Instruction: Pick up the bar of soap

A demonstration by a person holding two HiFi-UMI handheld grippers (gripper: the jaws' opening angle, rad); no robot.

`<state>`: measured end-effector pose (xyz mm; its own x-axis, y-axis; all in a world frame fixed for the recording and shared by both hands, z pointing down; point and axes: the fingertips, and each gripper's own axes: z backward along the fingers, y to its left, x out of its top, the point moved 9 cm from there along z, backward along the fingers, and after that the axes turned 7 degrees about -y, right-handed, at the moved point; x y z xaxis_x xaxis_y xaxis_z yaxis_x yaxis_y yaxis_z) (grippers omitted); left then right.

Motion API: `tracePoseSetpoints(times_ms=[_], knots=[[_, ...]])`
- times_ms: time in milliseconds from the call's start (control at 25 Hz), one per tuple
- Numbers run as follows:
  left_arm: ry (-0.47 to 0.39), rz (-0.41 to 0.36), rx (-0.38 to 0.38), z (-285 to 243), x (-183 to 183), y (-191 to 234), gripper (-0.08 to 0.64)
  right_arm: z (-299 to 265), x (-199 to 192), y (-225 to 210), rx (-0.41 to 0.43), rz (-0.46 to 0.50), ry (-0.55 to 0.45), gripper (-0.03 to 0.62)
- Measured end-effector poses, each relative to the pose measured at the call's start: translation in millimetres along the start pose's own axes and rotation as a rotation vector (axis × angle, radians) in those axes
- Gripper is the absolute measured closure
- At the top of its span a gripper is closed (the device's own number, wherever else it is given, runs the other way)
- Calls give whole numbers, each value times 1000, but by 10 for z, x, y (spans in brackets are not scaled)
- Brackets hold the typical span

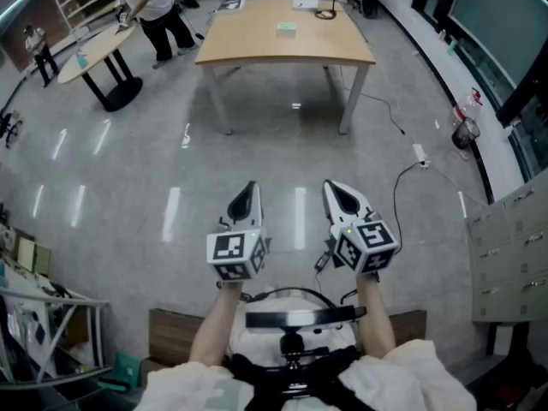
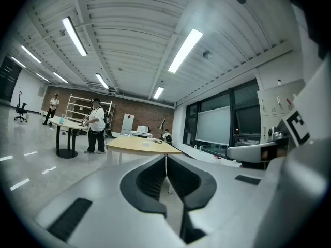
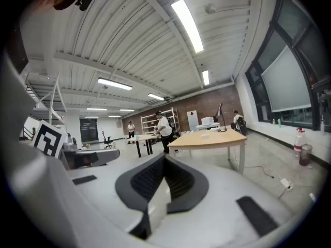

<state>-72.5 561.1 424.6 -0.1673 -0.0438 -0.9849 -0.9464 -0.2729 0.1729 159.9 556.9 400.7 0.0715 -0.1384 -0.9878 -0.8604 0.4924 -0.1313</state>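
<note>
Grey shiny floor fills most of the room, and a wooden table stands far ahead. The bar of soap seems to be the small pale green thing that lies on the far part of this table, well apart from both tools. The left gripper and the right gripper are held side by side near the person's body, almost level. Both have their jaws together with nothing between them. I judge that the approach is not yet made. The next move calls for going to the table, opening one gripper and bringing it down around the soap.
</note>
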Motion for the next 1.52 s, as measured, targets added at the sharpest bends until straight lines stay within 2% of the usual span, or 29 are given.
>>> tracePoseSetpoints(times_ms=[200, 560, 1000, 1240, 1400, 1520], knots=[[-2, -47, -34, -158, -18, -91, 545, -43, -22, -104, 10, -24, -62, 589], [-3, -39, -25, -334, -117, -235, 545, -23, -2, -396, 22, -76, -99, 588], [12, -42, 28, -718, -202, -210, 545, -248, -179, -860, 25, -132, -57, 588], [-3, -19, 20, -1482, -361, 107, 545, -897, -282, -1233, 4, -124, -26, 588], [0, -4, 8, -2264, -349, 433, 545, -1671, -200, -1555, -14, -121, -46, 588], [-15, -3, 5, -2905, -196, 725, 545, -2366, 23, -1812, -26, -135, -66, 588]])
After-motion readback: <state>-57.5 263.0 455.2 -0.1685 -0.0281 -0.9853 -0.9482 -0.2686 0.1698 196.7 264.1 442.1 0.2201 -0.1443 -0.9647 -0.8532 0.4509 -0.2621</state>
